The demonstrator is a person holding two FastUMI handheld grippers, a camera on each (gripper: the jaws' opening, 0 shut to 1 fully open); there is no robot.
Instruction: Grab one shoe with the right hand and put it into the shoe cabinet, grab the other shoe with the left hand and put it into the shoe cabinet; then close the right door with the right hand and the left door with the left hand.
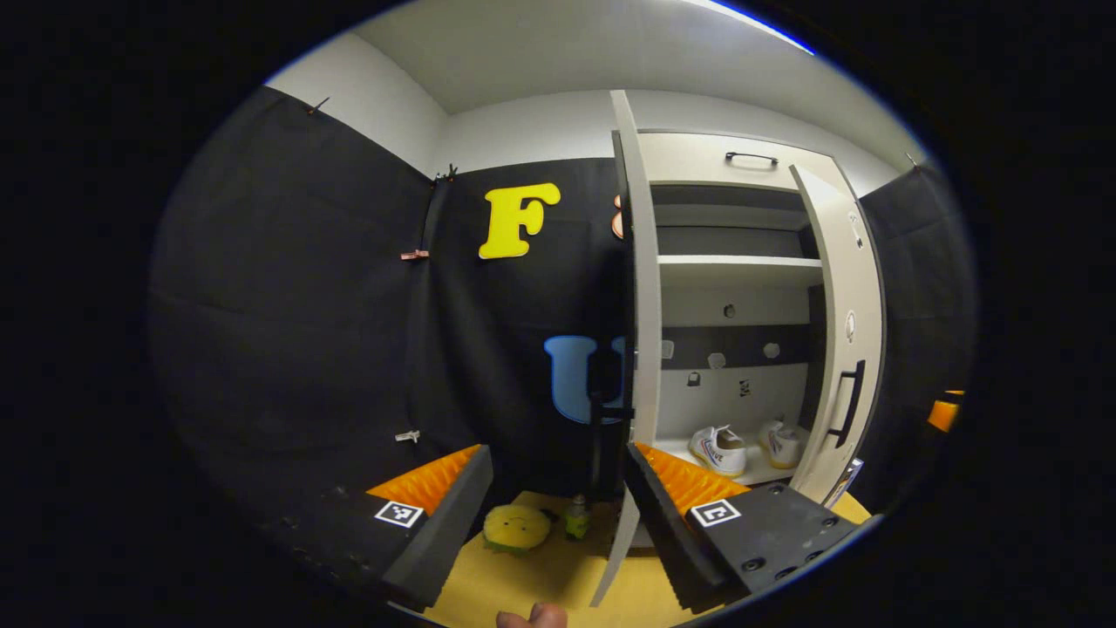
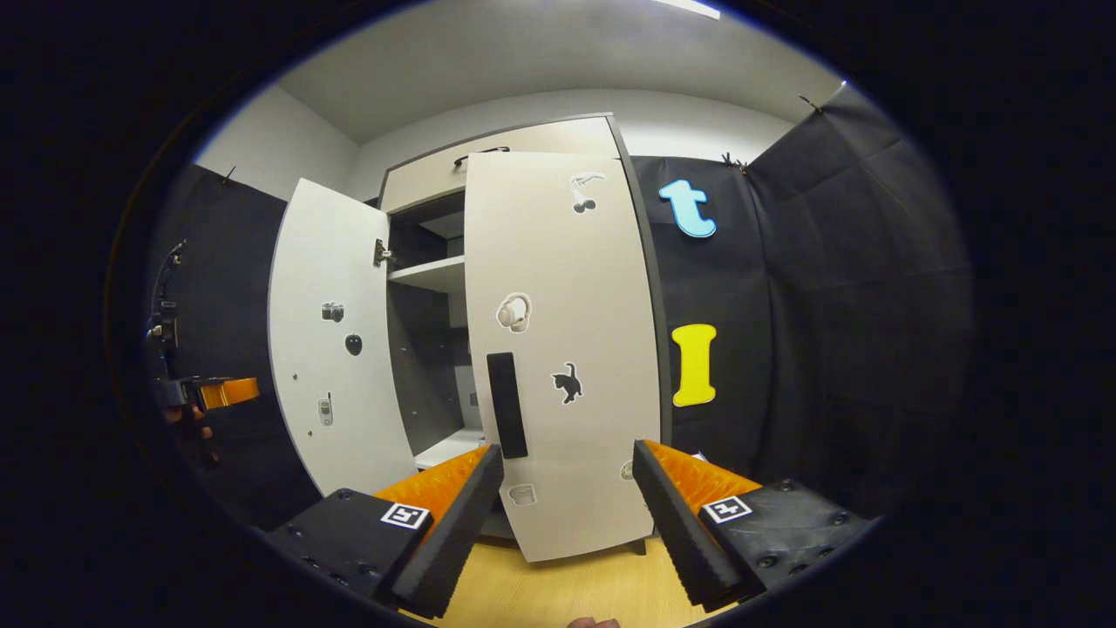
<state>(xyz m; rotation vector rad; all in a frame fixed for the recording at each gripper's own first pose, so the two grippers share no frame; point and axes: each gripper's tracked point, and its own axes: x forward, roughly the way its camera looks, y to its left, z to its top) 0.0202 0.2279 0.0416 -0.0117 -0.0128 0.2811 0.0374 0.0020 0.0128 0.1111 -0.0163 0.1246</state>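
Two white shoes [image 1: 719,449] [image 1: 780,443] stand side by side on the bottom shelf inside the pale shoe cabinet [image 1: 737,161]. The left door [image 1: 641,288] stands wide open and shows edge-on; its lower edge runs between the open fingers of my left gripper [image 1: 556,453], close to the right-hand finger. The right door [image 1: 850,349] hangs part open. In the right gripper view that right door [image 2: 567,349] is swung most of the way in, its black handle [image 2: 506,406] just ahead of my open right gripper [image 2: 568,449]. The left door [image 2: 336,349] stays open.
A yellow plush toy [image 1: 516,528] and a small green bottle [image 1: 575,516] sit on the wooden floor [image 1: 540,576] left of the cabinet. The left gripper [image 2: 218,392], with a hand on it, shows far left in the right gripper view. An upper shelf [image 1: 741,260] is bare.
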